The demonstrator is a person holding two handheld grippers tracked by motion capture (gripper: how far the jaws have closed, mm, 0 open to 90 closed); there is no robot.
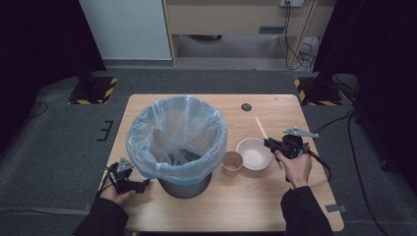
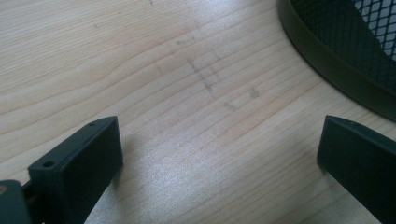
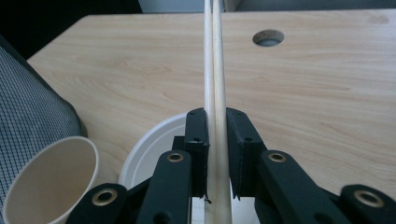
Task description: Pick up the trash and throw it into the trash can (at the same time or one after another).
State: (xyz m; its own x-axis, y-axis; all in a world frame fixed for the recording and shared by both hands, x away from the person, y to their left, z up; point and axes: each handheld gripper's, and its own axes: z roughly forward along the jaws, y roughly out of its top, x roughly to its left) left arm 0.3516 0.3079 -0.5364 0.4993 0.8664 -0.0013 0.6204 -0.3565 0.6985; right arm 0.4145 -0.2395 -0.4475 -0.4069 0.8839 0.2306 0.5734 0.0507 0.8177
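A pair of pale wooden chopsticks (image 1: 261, 129) (image 3: 215, 65) is clamped between the jaws of my right gripper (image 1: 269, 143) (image 3: 215, 117) and points away across the table. The gripper hovers just above the white bowl (image 1: 254, 154) (image 3: 150, 145), with a paper cup (image 1: 232, 163) (image 3: 49, 184) to the bowl's left. My left gripper (image 1: 144, 185) (image 2: 219, 154) rests low at the table's front left beside the base of the mesh bin (image 1: 186, 187) (image 2: 334, 70). Its jaws stand wide apart over bare wood with nothing between them.
The bin is lined with a clear plastic bag (image 1: 177, 129) and holds some scraps; its mesh wall (image 3: 30, 116) is close on the right gripper's left. A cable hole (image 1: 246, 107) (image 3: 268, 37) sits at the wooden table's (image 1: 236, 201) far side.
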